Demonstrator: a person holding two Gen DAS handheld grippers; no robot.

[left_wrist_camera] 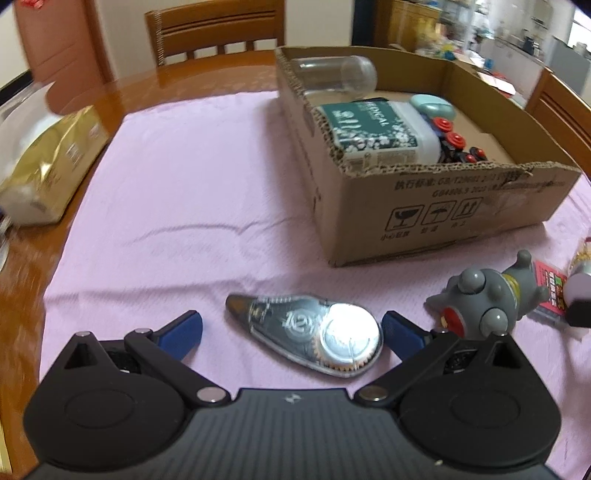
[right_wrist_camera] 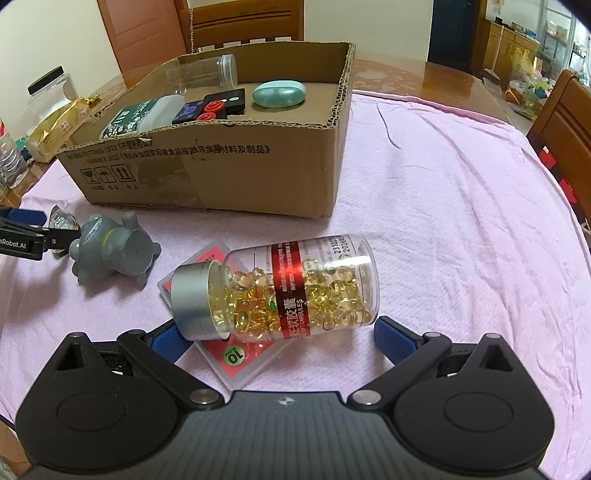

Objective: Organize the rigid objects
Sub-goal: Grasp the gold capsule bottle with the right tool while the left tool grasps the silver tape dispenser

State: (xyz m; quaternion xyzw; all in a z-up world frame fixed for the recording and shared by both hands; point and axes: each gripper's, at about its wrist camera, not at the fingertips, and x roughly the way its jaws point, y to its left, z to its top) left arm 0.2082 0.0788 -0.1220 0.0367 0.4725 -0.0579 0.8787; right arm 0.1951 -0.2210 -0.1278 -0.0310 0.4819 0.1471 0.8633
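Note:
A clear correction tape dispenser lies flat on the pink cloth between the blue pads of my left gripper, which stands open around it. Its right pad sits close to the dispenser's round end. A capsule bottle with a silver cap lies on its side atop a red card case. My right gripper is open and straddles this bottle. A grey toy figure lies between the two grippers. The cardboard box stands behind, holding several items.
In the box lie a clear jar, a green-labelled bottle, a teal case and a black remote. A gold bag rests at the left table edge. Wooden chairs surround the table.

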